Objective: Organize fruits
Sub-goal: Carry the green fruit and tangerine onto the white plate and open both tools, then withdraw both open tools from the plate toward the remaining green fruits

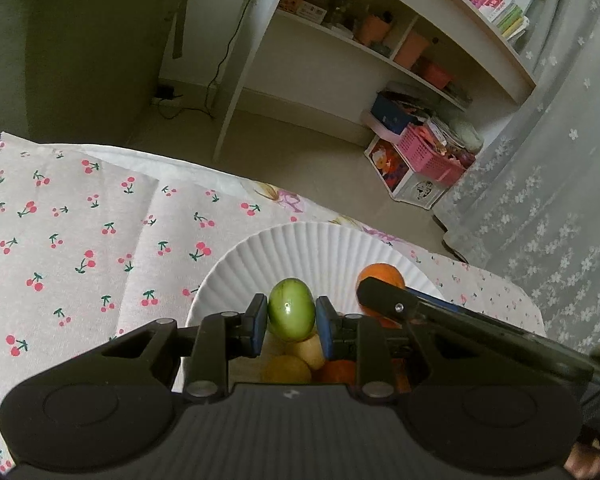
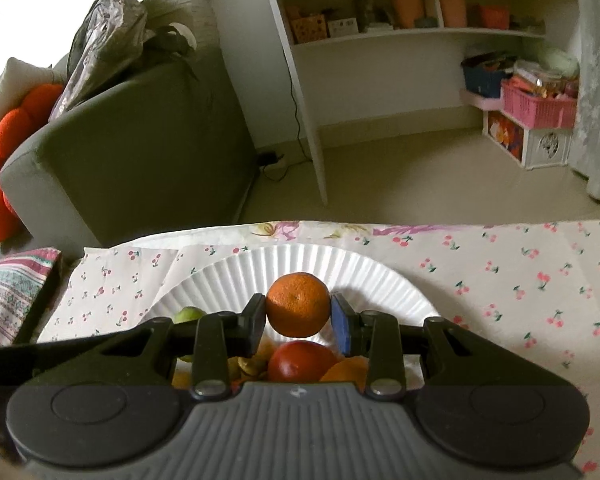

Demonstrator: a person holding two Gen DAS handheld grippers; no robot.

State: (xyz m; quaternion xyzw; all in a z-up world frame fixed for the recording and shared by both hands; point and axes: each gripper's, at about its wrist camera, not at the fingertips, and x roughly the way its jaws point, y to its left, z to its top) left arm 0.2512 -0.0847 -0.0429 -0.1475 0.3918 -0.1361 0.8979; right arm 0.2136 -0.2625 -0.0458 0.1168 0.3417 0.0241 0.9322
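My left claw squeezes a green fruit above the white paper plate; my right claw squeezes an orange; more fruits sit below both.

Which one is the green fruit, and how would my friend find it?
Find the white ridged paper plate on the cherry-print cloth. Over its near side, the left gripper pinches the green fruit between blue pads. It is the only smooth, shiny green one; the fruit in the right gripper is an orange.
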